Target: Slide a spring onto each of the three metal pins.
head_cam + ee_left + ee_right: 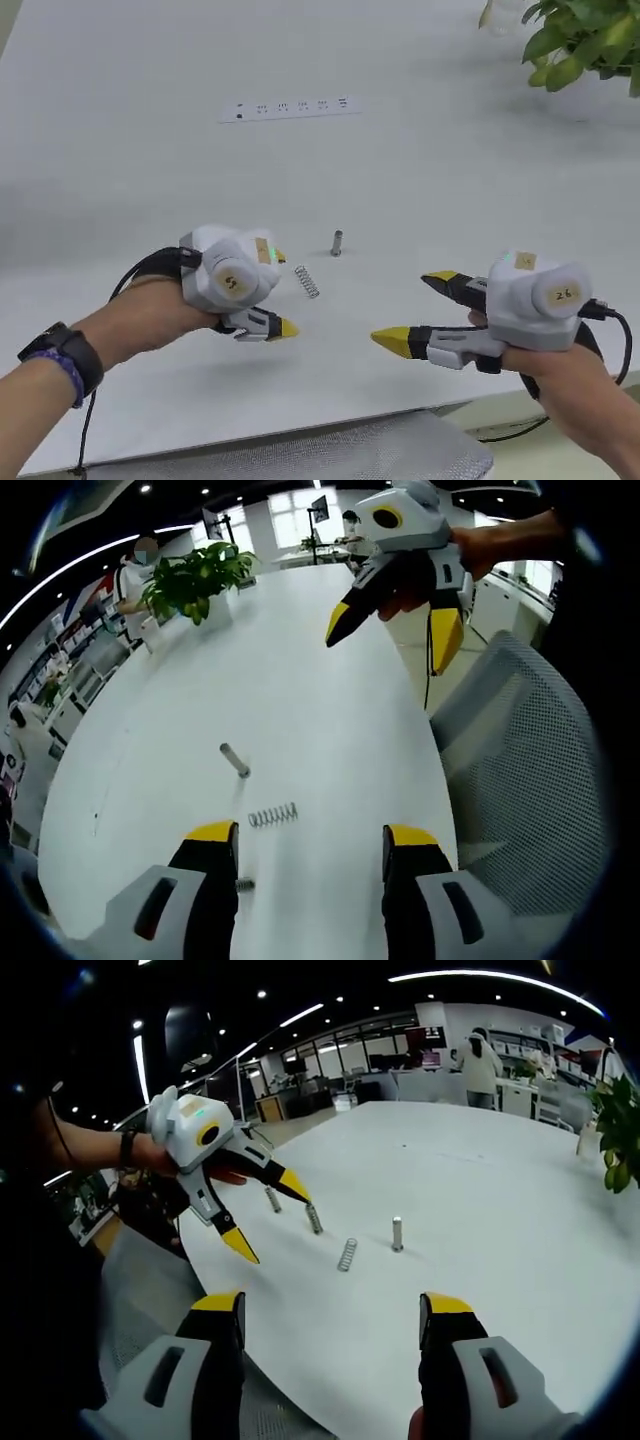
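Note:
A loose steel spring (pixel 307 281) lies on the white table (pixel 150 170), just right of my left gripper (pixel 282 292), which is open with nothing in it. One short metal pin (pixel 337 243) stands upright a little beyond the spring. In the left gripper view the spring (pixel 273 815) lies between and just ahead of the open jaws. My right gripper (pixel 413 308) is open and empty, off to the right of the spring. In the right gripper view the spring (pixel 347 1254) lies left of the pin (pixel 397 1233), and two more pins (pixel 314 1218) stand close by the left gripper (pixel 265 1215).
A white power strip (pixel 290 108) lies far back on the table. A green plant (pixel 585 40) stands at the back right corner. A grey mesh chair (pixel 380 450) sits below the table's near edge. People stand in the far background of the room.

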